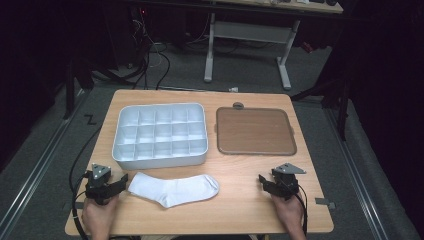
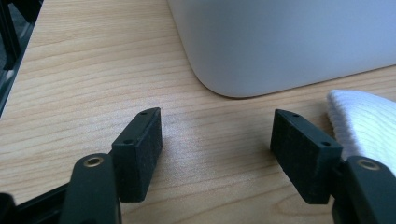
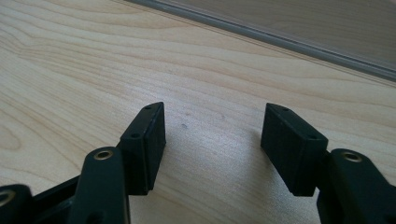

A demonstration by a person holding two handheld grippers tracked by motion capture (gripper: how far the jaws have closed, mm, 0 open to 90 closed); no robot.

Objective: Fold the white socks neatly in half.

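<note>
A white sock (image 1: 174,189) lies flat on the wooden table (image 1: 240,165), near the front, just below a white compartment box (image 1: 161,134). My left gripper (image 1: 121,181) rests on the table at the front left, open, its tips close to the sock's left end. In the left gripper view the open jaws (image 2: 217,140) hold nothing; the sock's cuff (image 2: 364,126) lies beside the right jaw and the box's rounded corner (image 2: 280,42) is ahead. My right gripper (image 1: 261,180) sits at the front right, open and empty (image 3: 212,140).
A brown tray-like lid (image 1: 255,131) with a grey rim lies right of the box; its edge (image 3: 280,35) crosses the top of the right gripper view. A small grey knob (image 1: 238,105) sits behind it. Beyond the table are a desk frame and cables on the floor.
</note>
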